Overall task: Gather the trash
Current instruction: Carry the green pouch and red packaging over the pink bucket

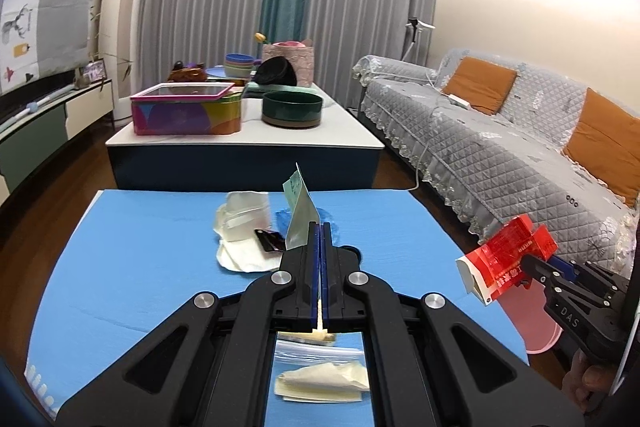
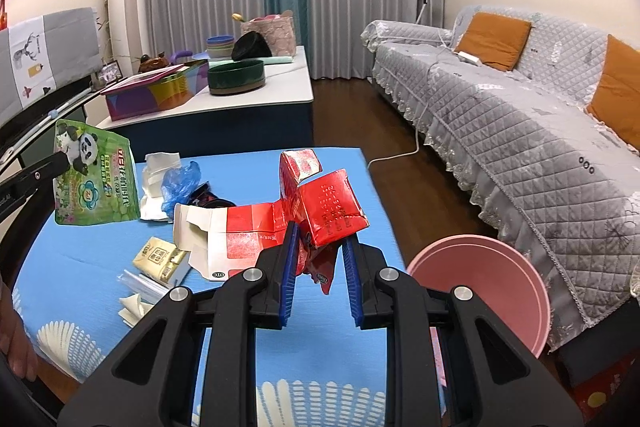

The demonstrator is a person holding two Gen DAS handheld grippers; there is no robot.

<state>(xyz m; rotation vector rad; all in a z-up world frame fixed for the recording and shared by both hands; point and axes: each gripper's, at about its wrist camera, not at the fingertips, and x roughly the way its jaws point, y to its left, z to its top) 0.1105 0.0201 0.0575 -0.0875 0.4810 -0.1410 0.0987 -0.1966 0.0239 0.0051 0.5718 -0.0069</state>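
Meanwhile, both tongs held trash: the left tongs (image 1: pixel 320 227) pinched a green panda-print pouch (image 2: pixel 94 175), the right tongs (image 2: pixel 320 251) a torn red-and-white cardboard box (image 2: pixel 320 211). Nothing visibly lay in the pink round plastic bin (image 2: pixel 480 283), while tissues and wrappers remained on the blue counter (image 2: pixel 72 267).

A blue foam mat with a white fan pattern (image 2: pixel 80 291) carries a flattened red-and-white cardboard carton (image 2: pixel 280 223), a crumpled blue plastic bag (image 2: pixel 180 183) and a cream tissue packet (image 2: pixel 160 261), while a green pouch printed with a black-and-white panda (image 2: pixel 94 175) hangs above the mat's left edge. Right of the mat stands a plain pink round plastic basin (image 2: pixel 480 283). Beyond the mat, a grey quilted sofa cover (image 2: pixel 520 131) bears orange cushions (image 2: pixel 492 39), and both black grippers have blue finger pads (image 2: pixel 289 267).
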